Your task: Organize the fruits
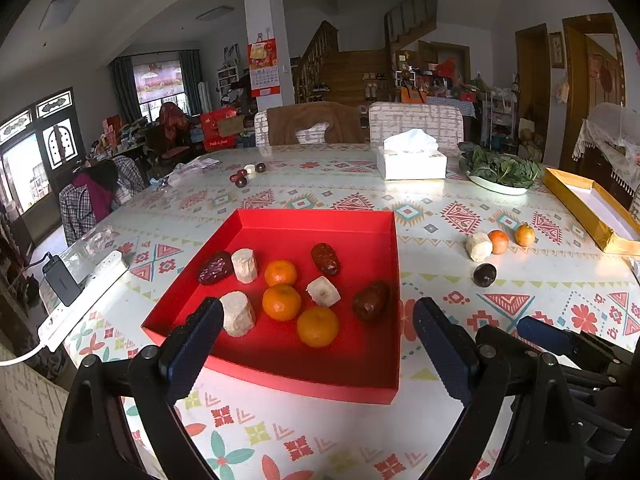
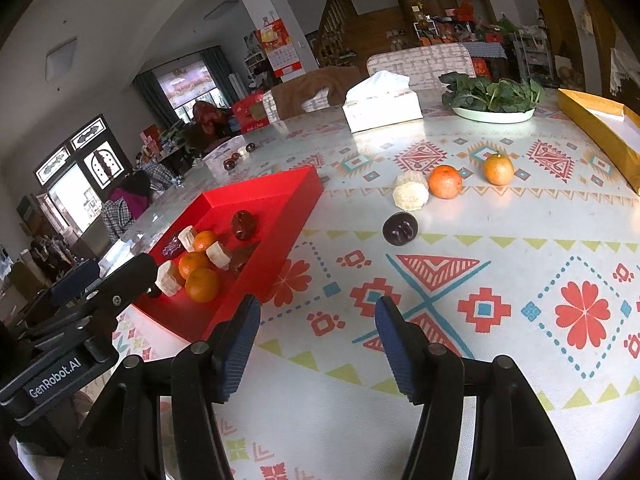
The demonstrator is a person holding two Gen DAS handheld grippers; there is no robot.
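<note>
Our left gripper (image 1: 318, 344) hangs wide and empty at six o'clock of the red tray (image 1: 280, 376) holding oranges, dates and pale chunks. At three o'clock lie four loose fruits (image 2: 444, 181); our right gripper (image 2: 318, 344) gapes, holding nothing.

Wooden staircase (image 1: 344, 68), white pillar (image 1: 264, 32), daylit curtained window (image 1: 160, 84) behind.

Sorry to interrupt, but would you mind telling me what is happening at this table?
A person holding two grippers is sorting fruit into a red tray, which already holds oranges, dates and pale cut pieces. The left gripper and right gripper both hover open and empty. A dark fruit, two oranges and one pale piece remain on the tablecloth.
</note>
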